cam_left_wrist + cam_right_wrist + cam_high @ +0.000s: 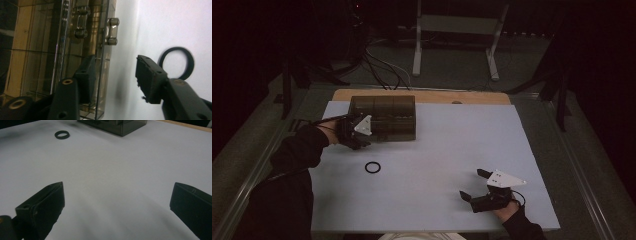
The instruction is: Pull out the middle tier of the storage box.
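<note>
Smoked plastic box (384, 117) sits at the far left of the white board (452, 150), roughly eleven o'clock from the board's centre, with my left gripper (357, 131) against its near left corner. In the left gripper view the jaws stand at about half width: one pad (86, 75) lies alongside the clear front panel of the box, the other pad (147, 77) hangs free over the white board, touching nothing. I judge no grip is made yet; whether the near pad bears on the panel I cannot tell. To do this step well, I should square the jaws to the panel edge below the two clasps (112, 31), then close evenly so the box does not skid. Black ring (372, 167) lies apart, at five o'clock from that gripper. My right gripper (479, 185) rests at the board's near right, jaws wide and empty.
</note>
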`<state>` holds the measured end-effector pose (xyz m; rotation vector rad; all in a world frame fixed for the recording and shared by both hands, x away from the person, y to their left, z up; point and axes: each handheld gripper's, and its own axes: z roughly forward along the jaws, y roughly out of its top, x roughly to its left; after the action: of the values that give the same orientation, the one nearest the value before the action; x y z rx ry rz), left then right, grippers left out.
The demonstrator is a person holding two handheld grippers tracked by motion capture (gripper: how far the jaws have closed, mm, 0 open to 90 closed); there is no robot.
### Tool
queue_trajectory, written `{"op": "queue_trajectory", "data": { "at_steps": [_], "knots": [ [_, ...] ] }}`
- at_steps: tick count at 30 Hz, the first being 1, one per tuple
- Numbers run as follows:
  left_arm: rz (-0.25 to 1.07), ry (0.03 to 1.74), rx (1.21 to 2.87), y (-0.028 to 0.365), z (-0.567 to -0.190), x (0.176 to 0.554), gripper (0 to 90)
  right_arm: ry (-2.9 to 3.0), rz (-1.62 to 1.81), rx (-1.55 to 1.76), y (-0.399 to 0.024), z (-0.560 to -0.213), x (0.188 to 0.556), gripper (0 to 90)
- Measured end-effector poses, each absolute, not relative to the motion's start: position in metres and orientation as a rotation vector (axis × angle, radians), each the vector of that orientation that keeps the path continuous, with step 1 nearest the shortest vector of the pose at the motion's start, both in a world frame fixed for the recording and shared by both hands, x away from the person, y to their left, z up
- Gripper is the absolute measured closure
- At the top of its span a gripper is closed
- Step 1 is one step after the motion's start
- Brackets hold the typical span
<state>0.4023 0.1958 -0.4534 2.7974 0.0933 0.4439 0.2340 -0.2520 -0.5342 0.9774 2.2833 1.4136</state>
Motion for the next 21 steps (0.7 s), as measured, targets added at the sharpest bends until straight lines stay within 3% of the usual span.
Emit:
{"op": "queue_trajectory", "data": {
  "at_steps": [9,21],
  "knots": [
    [0.467,0.059,2.866,0.196,-0.462,0.414,66.3,2.288,1.413,0.974,-0.252,-0.534,0.234,0.0],
    [0.453,0.013,2.920,0.188,-0.472,0.422,74.6,2.292,1.412,0.977,-0.252,-0.535,0.234,0.0]
  ]
}}
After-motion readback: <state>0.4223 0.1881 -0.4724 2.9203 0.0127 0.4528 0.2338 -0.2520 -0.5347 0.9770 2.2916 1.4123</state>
